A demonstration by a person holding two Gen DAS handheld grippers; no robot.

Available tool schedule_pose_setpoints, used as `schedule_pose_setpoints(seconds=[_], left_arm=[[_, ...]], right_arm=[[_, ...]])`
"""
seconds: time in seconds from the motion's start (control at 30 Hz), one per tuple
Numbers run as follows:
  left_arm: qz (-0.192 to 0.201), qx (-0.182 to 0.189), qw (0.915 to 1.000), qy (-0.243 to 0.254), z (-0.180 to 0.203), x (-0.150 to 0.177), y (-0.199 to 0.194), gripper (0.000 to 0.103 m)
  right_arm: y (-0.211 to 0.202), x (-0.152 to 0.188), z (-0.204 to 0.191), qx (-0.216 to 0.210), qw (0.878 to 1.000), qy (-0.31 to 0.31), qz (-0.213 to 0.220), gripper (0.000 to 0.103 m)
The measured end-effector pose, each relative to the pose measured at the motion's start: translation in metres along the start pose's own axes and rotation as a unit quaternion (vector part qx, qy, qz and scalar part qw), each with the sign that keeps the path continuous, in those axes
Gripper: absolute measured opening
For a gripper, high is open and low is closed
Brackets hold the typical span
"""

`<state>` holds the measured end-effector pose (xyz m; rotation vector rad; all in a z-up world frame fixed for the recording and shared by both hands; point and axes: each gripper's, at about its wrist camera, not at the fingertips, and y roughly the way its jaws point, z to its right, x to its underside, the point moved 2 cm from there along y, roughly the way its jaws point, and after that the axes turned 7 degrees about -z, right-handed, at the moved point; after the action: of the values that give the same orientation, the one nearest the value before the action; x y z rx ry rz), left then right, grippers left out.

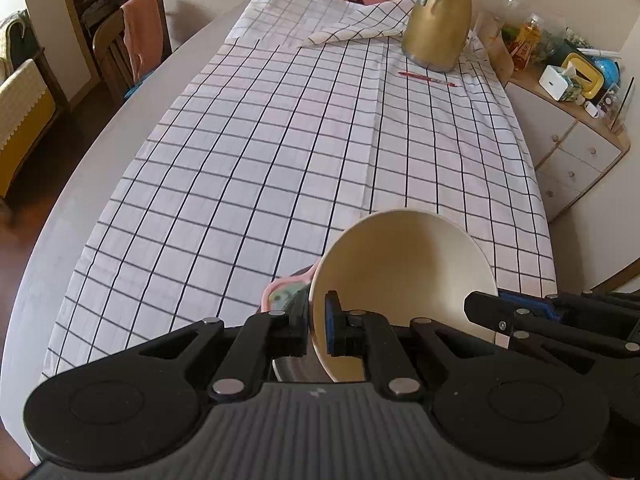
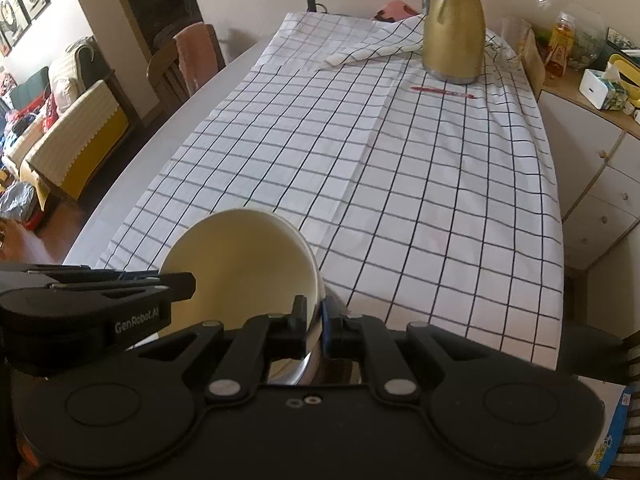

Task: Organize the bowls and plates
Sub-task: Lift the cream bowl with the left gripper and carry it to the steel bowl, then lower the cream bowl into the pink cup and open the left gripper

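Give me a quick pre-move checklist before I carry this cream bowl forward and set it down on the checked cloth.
1. Left gripper shut on the cream bowl's rim: ok.
2. Right gripper shut on the opposite rim: ok.
3. Bowl level: not ok, it is tilted.
4. Checked cloth bare ahead: ok.
5. Gold jug and red pen out of the way at the far end: ok.
6. Pink dish underneath clear of the bowl: cannot tell.
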<state>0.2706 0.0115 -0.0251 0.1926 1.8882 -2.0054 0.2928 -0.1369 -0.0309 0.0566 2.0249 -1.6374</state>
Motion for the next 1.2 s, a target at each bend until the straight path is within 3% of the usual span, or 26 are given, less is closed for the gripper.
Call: schedule_pose_setpoints(seconds=[0.47, 1.2], left_arm=[[-0.019, -0.011, 0.9997, 0.005, -0.011, 0.021, 0.019, 0.007], [-0.027, -0.036, 0.9989, 0.013, -0.012, 0.026, 0.051, 0.007]], right_arm=[[0.014, 0.017, -0.016, -0.002, 1.0, -0.019, -0.021, 0.008], [0.045, 0.018, -0.017, -0.001, 0.999, -0.032, -0.043, 0.009]])
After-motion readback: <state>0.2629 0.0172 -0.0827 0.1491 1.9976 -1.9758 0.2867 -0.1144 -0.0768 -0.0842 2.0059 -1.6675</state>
